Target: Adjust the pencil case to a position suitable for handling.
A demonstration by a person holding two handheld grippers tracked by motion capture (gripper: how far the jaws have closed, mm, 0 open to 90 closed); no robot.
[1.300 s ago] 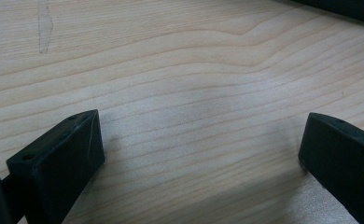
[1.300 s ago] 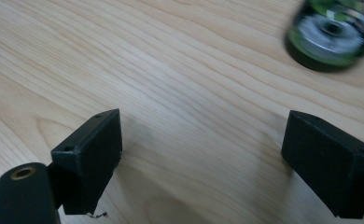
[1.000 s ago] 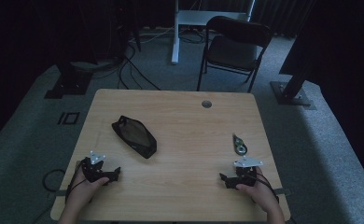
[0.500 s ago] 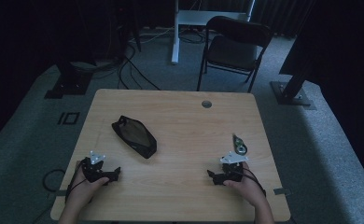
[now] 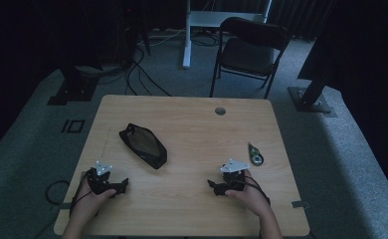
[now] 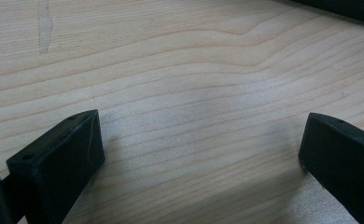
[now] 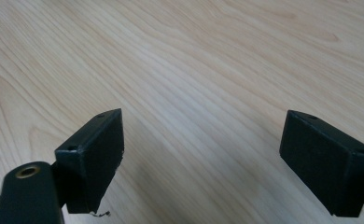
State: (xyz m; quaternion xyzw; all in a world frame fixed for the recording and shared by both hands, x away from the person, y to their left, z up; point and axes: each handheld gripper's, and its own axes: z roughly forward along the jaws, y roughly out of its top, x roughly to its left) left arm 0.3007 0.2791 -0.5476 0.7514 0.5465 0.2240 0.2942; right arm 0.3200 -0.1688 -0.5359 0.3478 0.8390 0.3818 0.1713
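The high view shows a light wooden table [image 5: 192,129] with a person's two hands at its near edge, each holding a gripper low over the wood. The left gripper [image 5: 122,185] sits near the table's near left corner, and the right gripper [image 5: 213,186] sits right of the middle, both pointing roughly toward the table's centre. A black pouch [image 5: 143,146] lies flat on the left half of the table, beyond the left gripper and apart from it. A small dark tape dispenser [image 5: 254,155] lies on the right half, just beyond the right hand [image 5: 251,196] and not touching it. The left gripper view shows its jaws spread wide with bare wood between them. The right gripper view shows the same: jaws wide apart, holding nothing. A folding chair [image 5: 251,52] stands on the carpet beyond the table.
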